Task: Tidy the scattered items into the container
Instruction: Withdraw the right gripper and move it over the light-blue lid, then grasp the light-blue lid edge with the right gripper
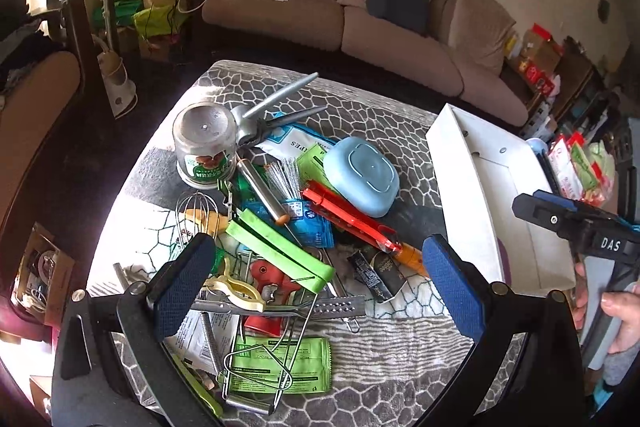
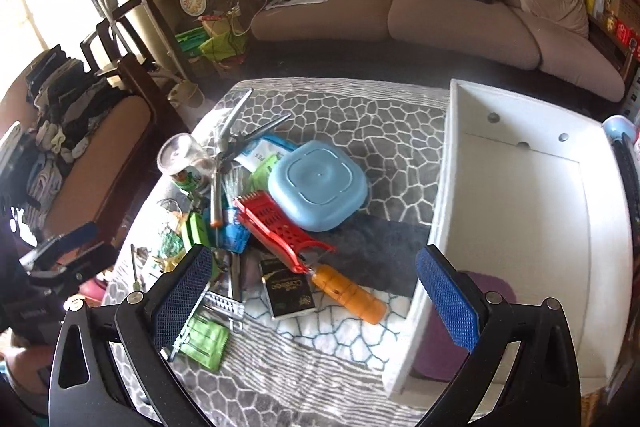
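Counter: your grey-and-white patterned cloth-covered counter (image 2: pixel 360 123) carries everything.
Container: the white rectangular open box (image 2: pixel 516 211) sits at the counter's right edge; a purple object (image 2: pixel 440 347) lies in its near corner.
Pile: the scattered items are heaped on the counter's left half, apart from the box.
Lid: the pale blue rounded-square plastic lid (image 1: pixel 362 175) rests at the pile's right side, nearest the box.
Jar: the clear glass jar (image 1: pixel 205 146) stands upside down at the pile's far left.
Grater: the red plastic grater (image 2: pixel 280 233) touches the lid's near edge, its orange handle (image 2: pixel 348 293) pointing to the counter's near edge.
Left tongs: your left tongs (image 1: pixel 316 285) hang spread wide over the pile, holding nothing.
Right tongs: your right tongs (image 2: pixel 314 295) are spread wide too, empty, over the box's near corner.
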Action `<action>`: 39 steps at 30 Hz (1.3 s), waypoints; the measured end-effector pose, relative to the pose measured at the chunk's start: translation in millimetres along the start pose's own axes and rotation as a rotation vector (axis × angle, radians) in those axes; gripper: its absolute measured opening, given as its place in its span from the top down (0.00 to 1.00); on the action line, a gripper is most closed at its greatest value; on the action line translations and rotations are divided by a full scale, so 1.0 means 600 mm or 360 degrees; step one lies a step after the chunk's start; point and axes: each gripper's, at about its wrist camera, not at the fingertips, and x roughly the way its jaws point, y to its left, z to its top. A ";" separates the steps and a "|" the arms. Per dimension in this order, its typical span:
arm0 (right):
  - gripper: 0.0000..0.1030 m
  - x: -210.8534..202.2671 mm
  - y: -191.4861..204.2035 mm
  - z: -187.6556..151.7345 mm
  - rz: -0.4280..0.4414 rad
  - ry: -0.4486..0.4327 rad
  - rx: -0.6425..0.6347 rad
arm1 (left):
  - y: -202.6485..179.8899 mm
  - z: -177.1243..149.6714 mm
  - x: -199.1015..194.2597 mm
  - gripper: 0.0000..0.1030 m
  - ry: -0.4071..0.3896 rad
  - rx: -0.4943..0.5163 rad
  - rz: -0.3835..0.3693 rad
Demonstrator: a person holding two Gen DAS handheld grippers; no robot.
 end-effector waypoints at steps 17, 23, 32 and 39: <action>0.02 0.267 -0.064 0.014 0.0214 0.0199 0.0743 | 0.041 -0.069 0.049 0.00 -0.0079 0.0081 -0.0153; 0.08 0.294 -0.047 0.029 -0.0001 0.0208 0.0560 | 0.065 -0.071 0.061 0.00 -0.0081 0.0054 -0.0227; 0.07 0.325 0.106 0.049 -0.0579 0.0177 -0.0404 | 0.085 -0.057 0.073 0.00 -0.0057 0.0012 -0.0203; 0.07 0.382 0.140 0.064 -0.0691 0.0268 -0.0393 | 0.084 -0.051 0.054 0.00 -0.0108 0.0027 -0.0218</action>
